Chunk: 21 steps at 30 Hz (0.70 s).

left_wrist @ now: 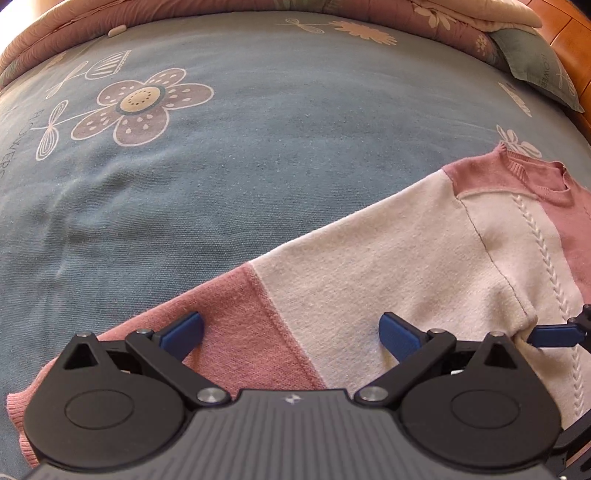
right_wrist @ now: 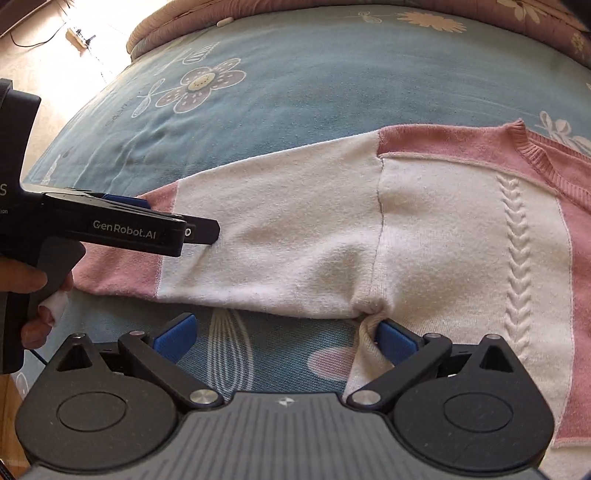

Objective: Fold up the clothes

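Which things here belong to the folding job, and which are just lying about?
Part of the job:
- pink and white sweater, laid flat on the bed
- its sleeve, stretched out sideways
- left gripper, open over the sleeve
- right gripper, open at the armpit

Just lying about:
- blue flowered bedsheet
- green cushion
- pink quilt

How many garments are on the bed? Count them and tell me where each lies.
1: a pink-and-cream sweater spread flat on the blue flowered bedsheet, its sleeve stretched out to the left under the left gripper. Others may lie outside the views.
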Each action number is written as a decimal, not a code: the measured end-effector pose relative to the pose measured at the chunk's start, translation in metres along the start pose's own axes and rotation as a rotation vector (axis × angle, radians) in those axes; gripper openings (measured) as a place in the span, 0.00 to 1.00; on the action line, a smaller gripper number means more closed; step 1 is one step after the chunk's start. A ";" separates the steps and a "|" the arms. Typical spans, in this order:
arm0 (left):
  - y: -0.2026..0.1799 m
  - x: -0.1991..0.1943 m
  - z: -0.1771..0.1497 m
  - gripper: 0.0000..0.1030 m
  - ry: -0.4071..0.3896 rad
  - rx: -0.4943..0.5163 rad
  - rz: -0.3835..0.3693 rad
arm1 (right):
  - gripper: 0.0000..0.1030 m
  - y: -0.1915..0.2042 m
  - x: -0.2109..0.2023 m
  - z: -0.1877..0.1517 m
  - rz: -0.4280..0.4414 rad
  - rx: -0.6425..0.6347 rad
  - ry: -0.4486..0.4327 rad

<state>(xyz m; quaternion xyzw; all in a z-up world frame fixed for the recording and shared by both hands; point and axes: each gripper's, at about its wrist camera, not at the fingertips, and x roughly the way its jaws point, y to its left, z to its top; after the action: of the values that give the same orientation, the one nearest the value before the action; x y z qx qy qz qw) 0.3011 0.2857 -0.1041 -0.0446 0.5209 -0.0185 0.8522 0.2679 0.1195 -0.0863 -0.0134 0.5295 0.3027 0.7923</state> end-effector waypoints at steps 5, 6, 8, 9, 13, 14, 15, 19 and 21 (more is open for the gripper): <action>-0.007 -0.016 0.000 0.97 -0.017 -0.051 -0.004 | 1.00 -0.038 -0.036 -0.008 -0.033 0.029 -0.059; -0.012 -0.021 -0.002 0.97 -0.024 -0.052 -0.005 | 1.00 -0.047 -0.043 -0.011 -0.054 0.024 -0.071; -0.030 -0.028 -0.002 0.97 -0.035 -0.034 -0.014 | 1.00 -0.069 -0.053 -0.016 -0.110 0.019 -0.076; -0.041 -0.031 -0.003 0.97 -0.042 -0.020 -0.023 | 1.00 -0.081 -0.058 -0.019 -0.141 0.018 -0.076; -0.094 -0.037 -0.001 0.97 -0.076 0.054 -0.085 | 1.00 -0.135 -0.078 -0.028 -0.263 0.021 -0.076; -0.111 -0.038 -0.001 0.97 -0.084 0.071 -0.110 | 1.00 -0.149 -0.084 -0.031 -0.291 0.024 -0.072; -0.126 -0.038 -0.001 0.97 -0.091 0.087 -0.131 | 1.00 -0.163 -0.090 -0.034 -0.318 0.026 -0.068; -0.188 -0.038 -0.003 0.97 -0.113 0.139 -0.223 | 1.00 -0.205 -0.100 -0.047 -0.355 0.038 -0.039; -0.218 -0.036 -0.009 0.97 -0.108 0.170 -0.267 | 1.00 -0.222 -0.101 -0.054 -0.353 0.046 -0.024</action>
<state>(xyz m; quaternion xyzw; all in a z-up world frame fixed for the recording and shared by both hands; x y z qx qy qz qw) 0.2794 0.0712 -0.0552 -0.0418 0.4602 -0.1732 0.8698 0.3067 -0.1272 -0.0908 -0.0844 0.5163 0.1466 0.8395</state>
